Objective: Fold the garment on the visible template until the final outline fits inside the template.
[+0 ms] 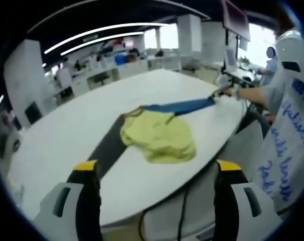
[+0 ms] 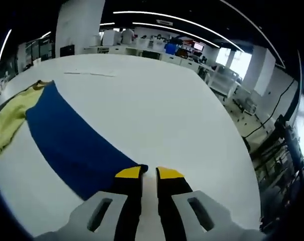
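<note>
While the yellow garment lies bunched in a loose heap near the middle of the white table, nothing about it is folded yet, and the work looks to be at its very start. In the left gripper view the left gripper hangs back off the near edge of the table with its yellow-tipped jaws spread wide and nothing between them, apparently waiting for the cloth to be laid out. Beside and partly under the heap a dark grey strip runs toward that gripper, and a blue strip runs away toward the far edge, where the right gripper meets its end, held by a person's hand. In the right gripper view that gripper has its jaws drawn almost together, with the corner of the blue strip touching the inner face of one jaw; whether cloth is actually pinched there I cannot tell. My guess is the strip is being pulled out straight so the layout lies flat before folding. No template outline is clear to me on the tabletop. The heap's crumpled state could let it drag along if the strip is tugged.
</note>
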